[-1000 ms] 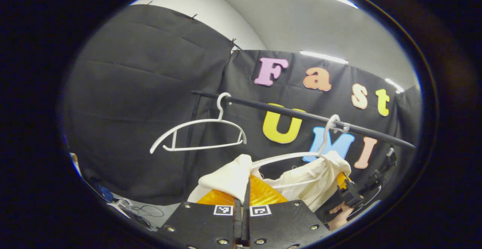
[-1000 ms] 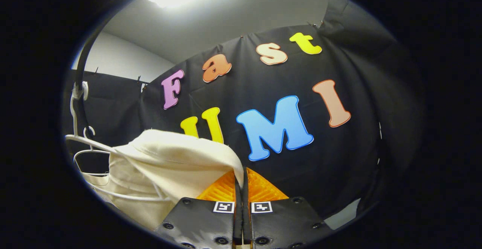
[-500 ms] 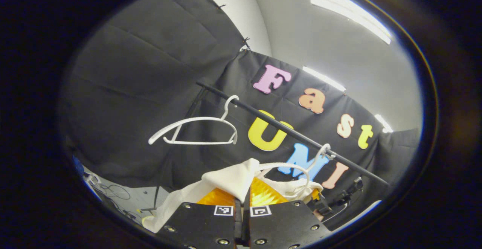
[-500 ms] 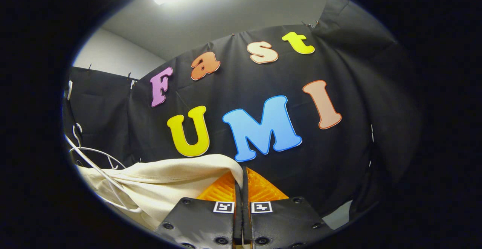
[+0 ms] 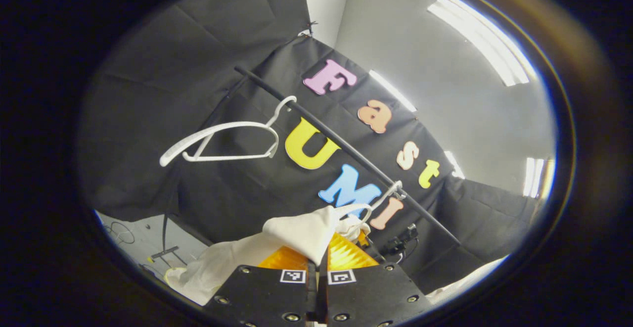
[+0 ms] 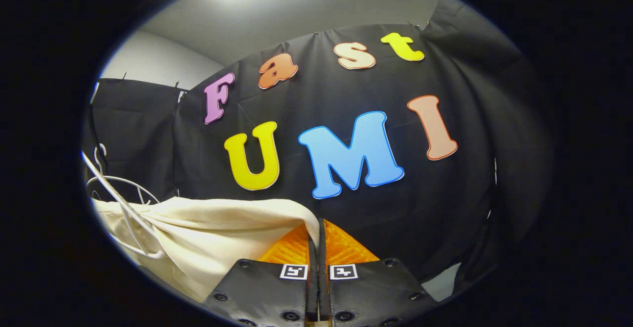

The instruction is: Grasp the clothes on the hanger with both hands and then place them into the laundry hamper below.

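While each tool pinches the cream garment (image 5: 301,230), left tool (image 5: 317,262) and right tool (image 6: 317,240) are pressed together.

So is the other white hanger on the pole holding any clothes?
No, the white hanger hangs bare on the black pole, with no cloth on it.

We see the right gripper (image 6: 316,235) pinching the cream garment (image 6: 217,233), which drapes leftward to the white hanger (image 6: 123,193).
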A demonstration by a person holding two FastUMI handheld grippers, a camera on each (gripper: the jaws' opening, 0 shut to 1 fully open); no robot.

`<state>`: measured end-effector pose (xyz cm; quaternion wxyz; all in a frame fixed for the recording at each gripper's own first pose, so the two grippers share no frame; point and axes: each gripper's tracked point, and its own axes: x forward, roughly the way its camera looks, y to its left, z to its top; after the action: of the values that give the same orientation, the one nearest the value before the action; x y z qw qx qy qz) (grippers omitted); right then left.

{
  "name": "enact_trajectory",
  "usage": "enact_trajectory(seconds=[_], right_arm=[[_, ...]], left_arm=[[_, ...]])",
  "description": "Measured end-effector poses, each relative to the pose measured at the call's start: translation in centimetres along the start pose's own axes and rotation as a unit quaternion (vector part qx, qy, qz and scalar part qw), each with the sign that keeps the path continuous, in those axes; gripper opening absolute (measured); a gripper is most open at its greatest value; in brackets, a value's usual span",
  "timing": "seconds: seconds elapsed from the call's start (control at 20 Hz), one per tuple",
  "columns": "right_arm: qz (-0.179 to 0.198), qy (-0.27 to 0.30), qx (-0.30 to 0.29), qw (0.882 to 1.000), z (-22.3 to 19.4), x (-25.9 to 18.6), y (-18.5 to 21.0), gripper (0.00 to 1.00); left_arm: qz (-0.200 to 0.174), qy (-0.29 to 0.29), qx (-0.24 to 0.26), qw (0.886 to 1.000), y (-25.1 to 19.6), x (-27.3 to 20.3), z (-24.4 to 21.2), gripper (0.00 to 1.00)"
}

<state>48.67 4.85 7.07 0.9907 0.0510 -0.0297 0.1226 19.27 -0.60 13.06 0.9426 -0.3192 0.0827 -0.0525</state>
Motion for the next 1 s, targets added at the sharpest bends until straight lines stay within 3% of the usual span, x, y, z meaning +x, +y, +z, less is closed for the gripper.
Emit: enact_trajectory(seconds=[0.15,0.3,0.5,0.65,0.8,1.0], right_arm=[[0.01,0.002,-0.02,1.0,-0.9,-0.5,0.6,0.06],[0.016,0.02,-0.031,0.999,-2.9,-1.0,0.9,0.02],[0.012,0.04,-0.025,0.999,-4.9,-2.1,0.7,0.02],[0.011,0.058,-0.026,0.998,-6.9,-3.1,0.5,0.02],[0.014,0.073,-0.02,0.997,-8.6,-4.8,0.6,0.02],[0.022,0.101,-0.038,0.994,-11.3,-8.2,1.2,0.02]], left_arm=[[0.009,0.029,0.015,0.999,1.6,-1.2,0.2,0.01],[0.041,0.051,0.059,0.996,3.5,-1.8,-0.3,0.0],[0.035,0.039,0.03,0.998,3.8,-1.2,0.0,0.01],[0.015,0.025,-0.039,0.999,5.2,-2.0,0.0,0.01],[0.054,0.036,-0.082,0.995,9.8,-2.5,-2.5,0.01],[0.075,0.061,-0.022,0.995,9.8,-4.1,-5.9,0.01]])
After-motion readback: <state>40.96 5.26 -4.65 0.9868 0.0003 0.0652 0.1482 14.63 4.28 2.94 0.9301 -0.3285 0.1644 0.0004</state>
